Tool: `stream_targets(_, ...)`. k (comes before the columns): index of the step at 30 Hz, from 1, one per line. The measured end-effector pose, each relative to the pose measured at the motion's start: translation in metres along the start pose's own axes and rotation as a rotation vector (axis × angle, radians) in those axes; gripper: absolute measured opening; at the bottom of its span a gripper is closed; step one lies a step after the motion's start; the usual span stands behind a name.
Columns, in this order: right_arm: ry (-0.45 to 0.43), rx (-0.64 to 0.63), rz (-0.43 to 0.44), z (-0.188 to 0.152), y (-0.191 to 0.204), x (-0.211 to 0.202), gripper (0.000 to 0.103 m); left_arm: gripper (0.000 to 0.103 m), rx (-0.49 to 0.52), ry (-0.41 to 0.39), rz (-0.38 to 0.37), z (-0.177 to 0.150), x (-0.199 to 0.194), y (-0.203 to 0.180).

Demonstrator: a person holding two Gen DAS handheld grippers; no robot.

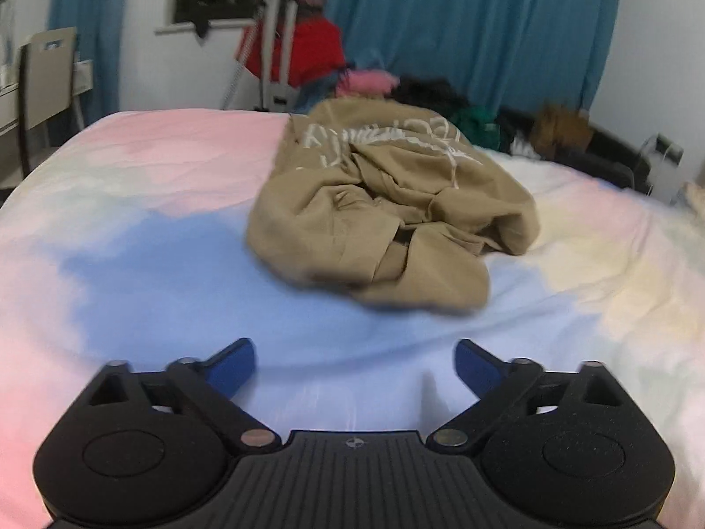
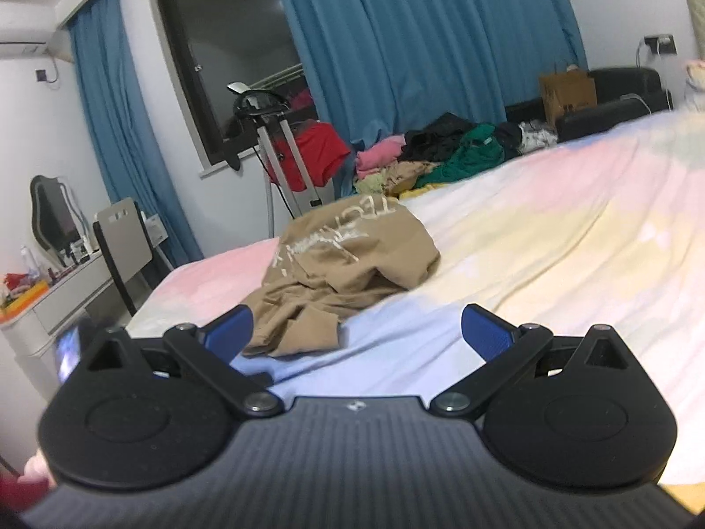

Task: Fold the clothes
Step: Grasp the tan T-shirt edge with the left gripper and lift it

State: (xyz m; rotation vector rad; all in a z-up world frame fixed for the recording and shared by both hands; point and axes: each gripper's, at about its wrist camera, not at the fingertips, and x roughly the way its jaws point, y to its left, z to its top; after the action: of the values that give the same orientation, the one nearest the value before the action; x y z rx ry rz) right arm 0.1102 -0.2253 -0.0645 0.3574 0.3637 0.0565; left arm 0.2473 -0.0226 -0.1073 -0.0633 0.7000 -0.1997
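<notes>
A crumpled tan garment [image 1: 387, 207] with pale lettering lies in a heap on the pastel bed sheet [image 1: 145, 242]. My left gripper [image 1: 354, 366] hovers over the sheet just short of the heap, open, nothing between its blue pads. In the right wrist view the same tan garment [image 2: 339, 264] lies ahead and to the left on the sheet [image 2: 551, 242]. My right gripper [image 2: 357, 330] is open and empty, with its left pad [image 2: 231, 333] near the garment's closest hem.
A pile of pink, black and green clothes [image 2: 440, 150] sits at the bed's far edge. Behind it stand blue curtains [image 2: 418, 35], an exercise machine with a red cloth [image 2: 299, 154], a cardboard box [image 2: 566, 90], and a chair and desk [image 2: 119, 242] on the left.
</notes>
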Motion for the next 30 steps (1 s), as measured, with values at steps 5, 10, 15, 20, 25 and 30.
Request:
stream_targets(5, -0.009, -0.003, -0.035, -0.005, -0.012, 0.03, 0.103, 0.099, 0.047, 0.063, 0.077, 0.043, 0.052, -0.017)
stream_targets(10, -0.054, -0.024, -0.045, -0.006, -0.022, 0.056, 0.103, 0.098, 0.132, 0.045, 0.104, 0.043, 0.071, -0.02)
stream_targets(15, -0.033, 0.019, -0.066, -0.013, -0.035, 0.087, 0.103, 0.076, 0.166, 0.011, 0.113, 0.032, 0.077, -0.014)
stream_targets(20, -0.024, 0.018, -0.045, -0.019, -0.034, 0.091, 0.103, 0.02, 0.2, -0.028, 0.128, 0.023, 0.076, -0.008)
stream_targets(25, -0.068, 0.006, -0.04, -0.016, -0.029, 0.076, 0.103, 0.014, 0.214, -0.127, 0.18, 0.025, 0.016, -0.004)
stream_targets(30, -0.114, -0.021, -0.034, -0.014, -0.02, 0.056, 0.103, 0.014, 0.199, -0.242, 0.206, 0.023, -0.067, 0.021)
